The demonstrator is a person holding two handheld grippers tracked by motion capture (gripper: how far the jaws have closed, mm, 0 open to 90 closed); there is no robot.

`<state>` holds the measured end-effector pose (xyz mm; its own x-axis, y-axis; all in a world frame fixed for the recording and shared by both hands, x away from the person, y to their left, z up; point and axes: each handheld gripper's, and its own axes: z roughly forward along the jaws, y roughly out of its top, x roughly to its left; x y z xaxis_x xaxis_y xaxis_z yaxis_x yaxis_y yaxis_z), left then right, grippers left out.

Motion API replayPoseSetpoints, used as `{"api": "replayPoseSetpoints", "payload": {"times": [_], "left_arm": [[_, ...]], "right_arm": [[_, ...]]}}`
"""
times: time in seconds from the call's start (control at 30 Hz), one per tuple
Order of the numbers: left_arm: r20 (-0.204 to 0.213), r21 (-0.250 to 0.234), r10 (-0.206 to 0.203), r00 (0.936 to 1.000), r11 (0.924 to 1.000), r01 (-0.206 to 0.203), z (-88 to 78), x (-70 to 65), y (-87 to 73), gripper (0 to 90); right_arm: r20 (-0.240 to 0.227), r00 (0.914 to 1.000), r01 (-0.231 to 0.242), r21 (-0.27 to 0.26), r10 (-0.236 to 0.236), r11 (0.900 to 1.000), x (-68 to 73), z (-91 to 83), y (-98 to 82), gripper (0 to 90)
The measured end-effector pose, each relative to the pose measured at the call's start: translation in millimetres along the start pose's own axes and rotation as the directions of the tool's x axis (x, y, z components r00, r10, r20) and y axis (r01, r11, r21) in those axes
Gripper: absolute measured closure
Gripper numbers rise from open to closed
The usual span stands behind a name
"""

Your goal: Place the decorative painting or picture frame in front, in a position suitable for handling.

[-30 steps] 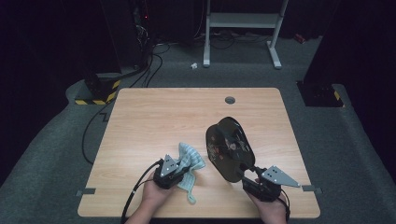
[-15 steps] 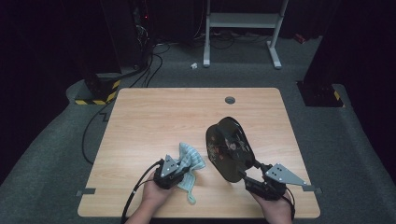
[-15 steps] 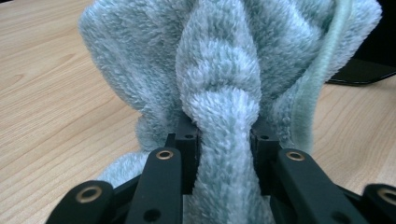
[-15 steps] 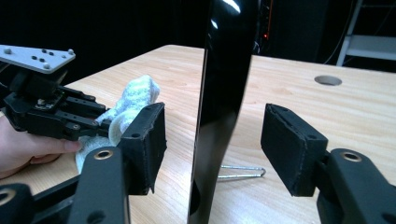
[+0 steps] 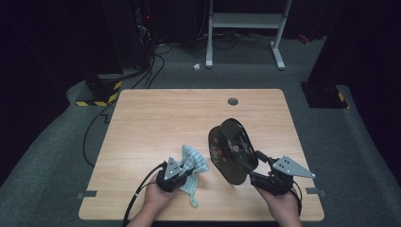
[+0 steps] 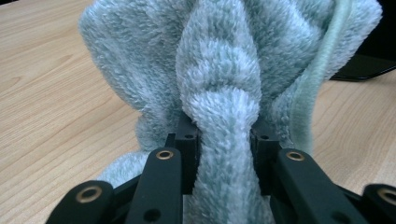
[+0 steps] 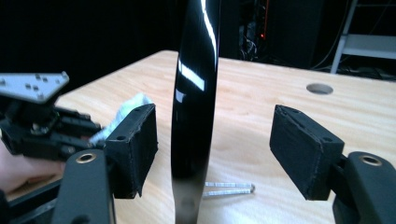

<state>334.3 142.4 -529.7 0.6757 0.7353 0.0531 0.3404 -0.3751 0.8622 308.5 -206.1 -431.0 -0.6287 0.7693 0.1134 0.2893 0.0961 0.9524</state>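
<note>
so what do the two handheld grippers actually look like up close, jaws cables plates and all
Both are black. The left gripper has slim black jaw links with brass-coloured rivets, a small grey three-cornered plate on top and a black cable trailing toward the table's near edge. The right gripper has blocky, matt black rectangular pads and a larger grey triangular plate with small holes. No sleeves show at the wrists.

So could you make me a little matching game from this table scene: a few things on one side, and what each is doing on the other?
Things:
1. left gripper
2. right gripper
3. fluffy cloth
4. black plate

States:
A. standing on edge, shiny
B. jaws open, pads off the plate
C. pinched, pale green
D. jaws clamped tight

Pairs: 1-D, 2-B, 3-C, 4-A
</note>
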Motion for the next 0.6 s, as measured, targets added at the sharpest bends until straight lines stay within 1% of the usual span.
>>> {"api": "replayPoseSetpoints", "payload": {"times": [0.03,0.07,0.1,0.13,0.2,0.23,0.3,0.37,0.43,0.47,0.5,0.53,0.57,0.6], "left_arm": [[-0.001,-0.001,-0.002,1.0000,1.0000,0.002,0.0,-0.5,-0.1,71.1],[-0.002,0.000,0.000,1.0000,1.0000,0.000,0.0,-0.8,0.0,71.1],[-0.003,0.001,0.002,1.0000,1.0000,-0.002,0.1,-0.9,0.0,71.0],[-0.003,0.001,0.001,1.0000,1.0000,-0.001,0.2,-0.9,0.0,71.1],[0.000,0.002,-0.001,1.0000,1.0000,0.001,0.5,-0.2,0.2,71.0],[0.001,0.001,-0.002,1.0000,1.0000,0.002,0.6,0.2,0.3,71.1],[-0.003,0.000,-0.007,1.0000,1.0000,0.007,1.1,0.9,0.7,71.1],[-0.005,-0.002,-0.002,1.0000,1.0000,0.002,1.5,0.8,1.0,71.1],[0.000,-0.004,-0.001,1.0000,1.0000,0.001,1.7,0.8,1.2,71.2],[0.004,-0.007,-0.002,1.0000,1.0000,0.002,2.0,1.0,1.3,71.2],[0.011,-0.010,-0.005,0.9999,0.9999,0.005,2.2,1.3,1.7,71.2],[0.015,-0.014,-0.010,0.9998,0.9999,0.011,2.3,1.6,2.3,71.2],[0.026,-0.011,-0.025,0.9993,0.9996,0.026,2.5,2.7,4.3,71.3],[0.036,-0.014,-0.035,0.9987,0.9993,0.036,2.9,3.2,7.7,71.4]], "right_arm": [[0.001,1.0000,0.008,0.005,-0.008,1.000,0.0,2.0,5.4,32.6],[0.016,0.9998,0.015,0.007,-0.015,1.000,0.7,3.7,8.5,32.9],[0.025,0.9996,0.010,0.004,-0.010,1.000,1.1,5.2,11.3,33.1],[0.021,0.9998,0.004,-0.002,-0.004,1.000,1.2,6.2,13.9,33.9],[0.027,0.9996,-0.006,-0.005,0.006,1.000,1.6,7.7,17.5,35.3],[0.022,0.9997,-0.010,-0.003,0.010,1.000,1.9,8.5,18.9,37.3],[0.028,0.9996,0.006,-0.005,-0.006,1.000,2.9,8.9,19.1,39.4],[0.026,0.9996,0.013,-0.011,-0.013,1.000,2.8,9.0,17.9,45.2],[0.020,0.9998,0.008,-0.006,-0.008,1.000,1.6,10.2,15.9,47.9],[0.018,0.9998,0.013,-0.002,-0.013,1.000,1.3,10.3,15.4,49.1],[0.016,0.9997,0.020,0.000,-0.020,1.000,1.2,9.7,14.7,52.2],[0.019,0.9995,0.025,-0.001,-0.025,1.000,1.1,8.5,14.0,54.6],[0.017,0.9995,0.025,-0.005,-0.025,1.000,0.4,7.4,13.6,59.0],[-0.001,0.9998,0.018,-0.006,-0.018,1.000,-0.9,6.8,13.5,62.5]]}}
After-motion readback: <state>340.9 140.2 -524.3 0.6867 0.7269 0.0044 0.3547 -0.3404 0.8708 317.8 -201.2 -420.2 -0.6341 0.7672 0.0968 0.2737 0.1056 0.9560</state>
